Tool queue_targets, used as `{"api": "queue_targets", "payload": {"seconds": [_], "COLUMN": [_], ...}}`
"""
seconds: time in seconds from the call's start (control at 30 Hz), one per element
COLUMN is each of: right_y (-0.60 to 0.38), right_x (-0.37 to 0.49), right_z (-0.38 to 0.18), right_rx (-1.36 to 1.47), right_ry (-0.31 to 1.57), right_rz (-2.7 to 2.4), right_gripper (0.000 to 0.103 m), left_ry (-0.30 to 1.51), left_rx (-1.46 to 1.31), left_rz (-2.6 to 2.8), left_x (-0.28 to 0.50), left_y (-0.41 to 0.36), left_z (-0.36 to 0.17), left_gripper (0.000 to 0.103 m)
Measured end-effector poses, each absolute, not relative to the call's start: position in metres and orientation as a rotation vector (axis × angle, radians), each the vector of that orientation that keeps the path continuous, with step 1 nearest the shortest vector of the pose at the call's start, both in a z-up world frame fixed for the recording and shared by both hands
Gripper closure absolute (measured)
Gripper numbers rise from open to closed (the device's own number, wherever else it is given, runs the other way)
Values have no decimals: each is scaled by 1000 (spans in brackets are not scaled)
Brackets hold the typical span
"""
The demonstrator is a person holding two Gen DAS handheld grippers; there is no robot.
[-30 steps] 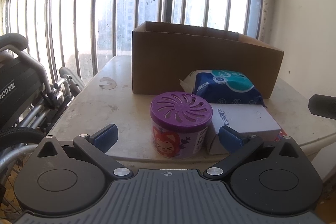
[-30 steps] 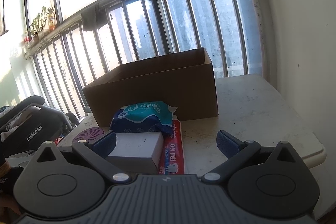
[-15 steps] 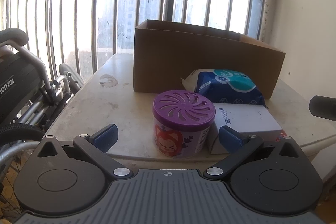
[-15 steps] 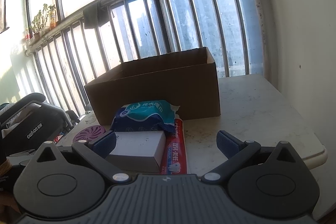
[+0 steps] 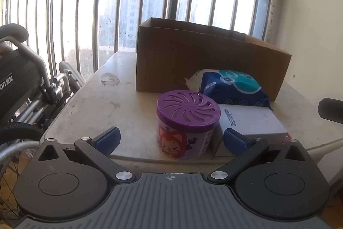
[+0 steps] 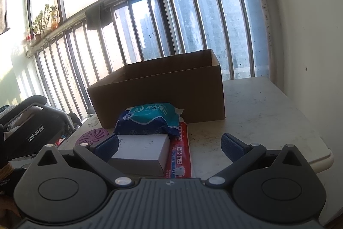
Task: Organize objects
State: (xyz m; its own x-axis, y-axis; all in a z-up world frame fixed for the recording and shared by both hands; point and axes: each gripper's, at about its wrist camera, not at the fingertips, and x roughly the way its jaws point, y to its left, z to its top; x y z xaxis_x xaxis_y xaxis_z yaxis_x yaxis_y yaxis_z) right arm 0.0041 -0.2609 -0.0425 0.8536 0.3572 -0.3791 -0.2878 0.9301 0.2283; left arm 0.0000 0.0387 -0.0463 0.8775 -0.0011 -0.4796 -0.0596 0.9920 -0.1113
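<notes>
A purple-lidded round air freshener tub (image 5: 187, 125) stands at the table's near edge, just ahead of my open, empty left gripper (image 5: 171, 140). Beside it lie a white box (image 5: 250, 121), a blue wet-wipes pack (image 5: 233, 87) and an open cardboard box (image 5: 205, 61) behind. In the right wrist view my open, empty right gripper (image 6: 169, 146) faces the white box (image 6: 140, 149), a red toothpaste box (image 6: 180, 153), the wipes pack (image 6: 150, 119), the tub's lid (image 6: 93, 136) and the cardboard box (image 6: 158, 96).
A pale table (image 6: 263, 113) stands against the right wall, with a barred window behind. A folded wheelchair (image 5: 23, 83) stands left of the table. A dark part of the other gripper (image 5: 331, 109) shows at the right edge of the left wrist view.
My left gripper has drifted slightly left and forward, so the tub sits a little more between its fingers. The right gripper has barely moved. Both stay open.
</notes>
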Motion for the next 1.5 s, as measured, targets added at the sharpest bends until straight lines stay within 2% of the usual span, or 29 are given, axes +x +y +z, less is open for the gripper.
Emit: {"api": "queue_targets", "payload": {"seconds": [1.5], "right_y": [-261], "right_x": [7], "right_z": [-47], "right_rx": [139], "right_ry": [461], "right_rz": [311], "right_gripper": [0], "left_ry": [498], "left_rx": [-121], "left_rz": [28], "left_x": [-1], "left_y": [37], "left_z": [-45], "left_gripper": [0]}}
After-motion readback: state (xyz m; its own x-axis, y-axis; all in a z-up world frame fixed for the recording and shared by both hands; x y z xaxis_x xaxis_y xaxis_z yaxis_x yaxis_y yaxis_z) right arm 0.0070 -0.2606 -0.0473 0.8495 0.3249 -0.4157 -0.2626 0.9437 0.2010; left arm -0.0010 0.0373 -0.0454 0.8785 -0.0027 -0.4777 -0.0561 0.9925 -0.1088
